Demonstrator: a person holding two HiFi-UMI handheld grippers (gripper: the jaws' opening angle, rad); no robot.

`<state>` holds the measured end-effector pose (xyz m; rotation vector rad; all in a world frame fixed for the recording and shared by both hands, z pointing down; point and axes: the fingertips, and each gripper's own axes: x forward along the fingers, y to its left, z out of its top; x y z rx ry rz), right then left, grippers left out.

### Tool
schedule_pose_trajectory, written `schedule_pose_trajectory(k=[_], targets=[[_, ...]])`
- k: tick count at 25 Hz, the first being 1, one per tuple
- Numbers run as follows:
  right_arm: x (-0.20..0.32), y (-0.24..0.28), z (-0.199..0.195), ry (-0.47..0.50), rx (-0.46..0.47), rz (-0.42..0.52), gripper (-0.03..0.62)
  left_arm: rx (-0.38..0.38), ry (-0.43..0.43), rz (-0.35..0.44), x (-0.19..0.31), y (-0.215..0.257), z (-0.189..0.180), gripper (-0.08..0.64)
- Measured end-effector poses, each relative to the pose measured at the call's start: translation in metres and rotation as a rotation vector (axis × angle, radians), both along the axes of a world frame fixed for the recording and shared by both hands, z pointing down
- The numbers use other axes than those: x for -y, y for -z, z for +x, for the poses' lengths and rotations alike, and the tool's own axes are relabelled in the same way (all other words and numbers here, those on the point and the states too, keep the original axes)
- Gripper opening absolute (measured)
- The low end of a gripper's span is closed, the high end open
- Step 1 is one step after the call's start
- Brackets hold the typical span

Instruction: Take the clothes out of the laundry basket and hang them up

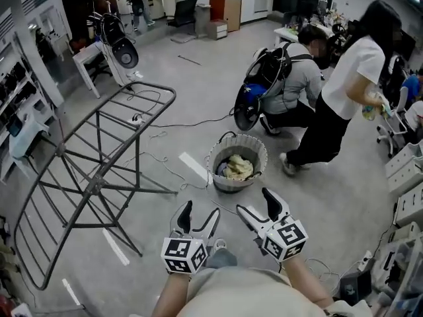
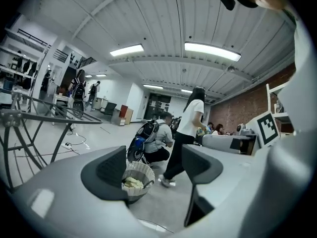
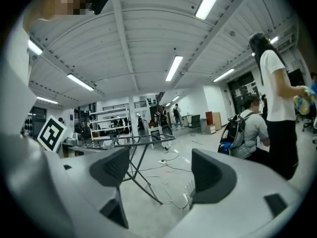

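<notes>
As the left claw (image 1: 201, 209) gapes, the basket (image 1: 229, 183) stands beyond.

No word, number or brand name can be read anywhere. The only printed marks are black-and-white square code patterns. They stand on the left cube (image 1: 185, 255), part of the left gripper (image 1: 200, 211), and on the right cube (image 1: 285, 238), part of the right gripper (image 1: 254, 202). Both cubes are on the near side of the laundry basket (image 1: 263, 157). The patterns carry no letters or digits.

Round laundry basket (image 1: 236, 152) upright on floor, pale clothes (image 1: 238, 168) inside
</notes>
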<state>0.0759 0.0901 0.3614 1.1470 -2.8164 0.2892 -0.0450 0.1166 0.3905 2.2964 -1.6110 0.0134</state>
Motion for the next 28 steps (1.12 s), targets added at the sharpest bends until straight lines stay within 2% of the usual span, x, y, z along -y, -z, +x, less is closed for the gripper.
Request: schedule_pose_trajectory(k=[8, 16, 23, 28], targets=[[0.084, -0.001, 0.0, -0.1, -0.01, -0.004, 0.37, 0.01, -0.088, -0.002, 0.098, -0.004, -0.012, 0.337], [0.133, -0.026, 0.008, -0.187, -0.011, -0.041, 0.37, -0.004, -0.141, -0.052, 0.159, -0.03, -0.01, 0.337], [0.184, -0.045, 0.024, -0.248, -0.004, -0.091, 0.37, -0.006, -0.188, -0.129, 0.216, -0.057, 0.006, 0.337], [0.229, -0.077, 0.054, -0.268, -0.007, -0.126, 0.37, -0.016, -0.219, -0.159, 0.267, -0.09, 0.037, 0.337]])
